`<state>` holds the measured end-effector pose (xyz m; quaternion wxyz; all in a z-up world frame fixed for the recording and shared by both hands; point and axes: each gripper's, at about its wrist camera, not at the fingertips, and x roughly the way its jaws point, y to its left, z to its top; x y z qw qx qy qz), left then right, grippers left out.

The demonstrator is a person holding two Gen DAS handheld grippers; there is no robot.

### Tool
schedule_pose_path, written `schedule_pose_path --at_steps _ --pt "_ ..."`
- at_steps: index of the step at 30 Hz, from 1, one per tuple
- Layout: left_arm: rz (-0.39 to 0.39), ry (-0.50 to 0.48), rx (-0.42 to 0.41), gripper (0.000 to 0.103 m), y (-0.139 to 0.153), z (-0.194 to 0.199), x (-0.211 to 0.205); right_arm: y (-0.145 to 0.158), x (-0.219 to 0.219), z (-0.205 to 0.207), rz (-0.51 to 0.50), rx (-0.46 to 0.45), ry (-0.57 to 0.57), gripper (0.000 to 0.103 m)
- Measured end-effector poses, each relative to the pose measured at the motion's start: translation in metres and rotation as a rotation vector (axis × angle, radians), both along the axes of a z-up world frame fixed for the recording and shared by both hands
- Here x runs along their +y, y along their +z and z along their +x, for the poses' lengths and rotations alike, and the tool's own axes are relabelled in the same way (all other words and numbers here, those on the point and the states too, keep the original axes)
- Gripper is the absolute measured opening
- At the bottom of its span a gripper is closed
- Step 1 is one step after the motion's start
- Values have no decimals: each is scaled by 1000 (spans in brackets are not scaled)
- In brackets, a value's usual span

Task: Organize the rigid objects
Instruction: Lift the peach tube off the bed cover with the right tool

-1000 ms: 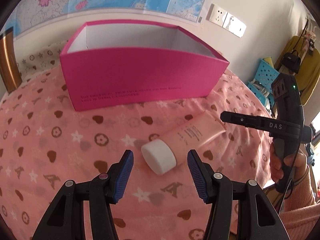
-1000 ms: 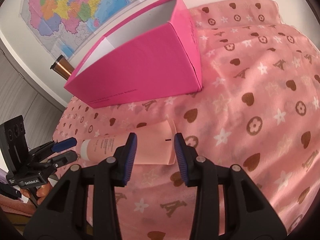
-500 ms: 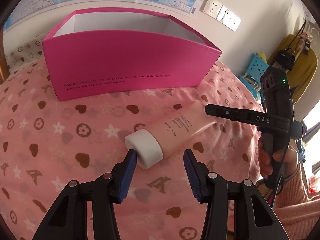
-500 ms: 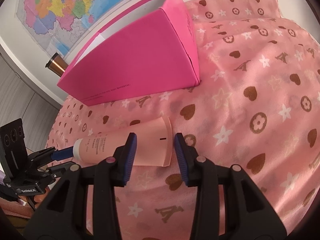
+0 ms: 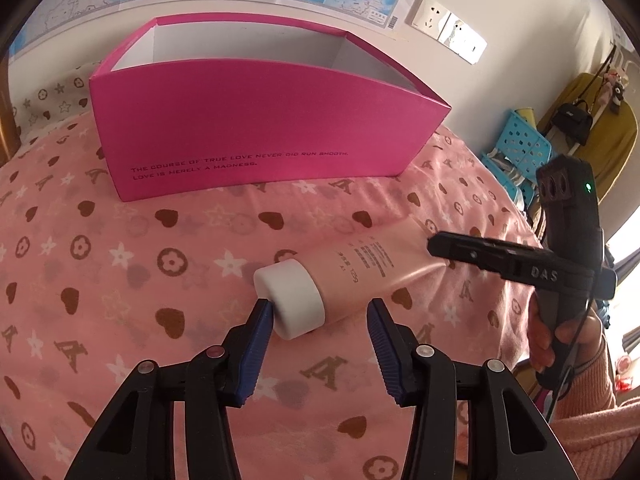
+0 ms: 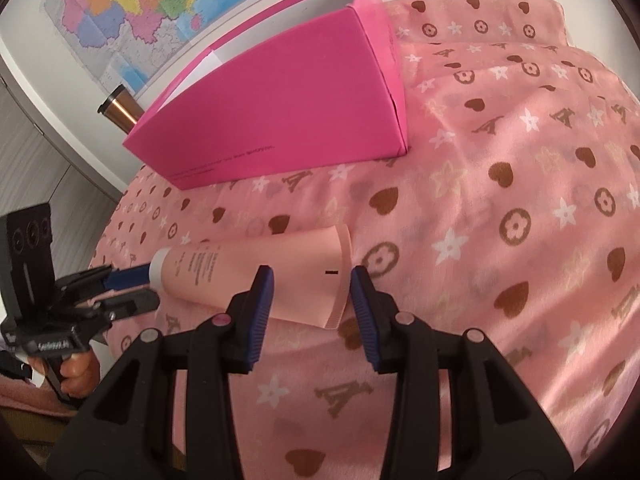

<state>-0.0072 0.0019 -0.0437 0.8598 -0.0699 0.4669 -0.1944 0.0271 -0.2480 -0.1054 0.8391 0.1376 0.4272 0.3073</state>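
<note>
Two grippers flank one pink tube point(image 5: 362, 270) lying on the patterned cloth point(image 5: 120, 280) just in front of the open pink box point(image 5: 256, 136). Its long axis runs left to right, white cap point(image 5: 290, 300) left, flat crimped end point(image 6: 340, 276) right. At the cap end, the left gripper point(image 5: 320, 320) stands part open: one pad touches the cap, the other is clear, nothing clamped. At the crimped end, the right gripper point(image 6: 312, 284) is part open astride the tail, gripping nothing yet. Each hand looks equally near its own end.
</note>
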Motion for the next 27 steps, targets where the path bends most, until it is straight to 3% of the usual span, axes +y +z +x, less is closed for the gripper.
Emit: schedule_pose_path --at_steps 27 --pt "16 17 -28 48 6 2 -1 1 3 -4 9 -10 -9 46"
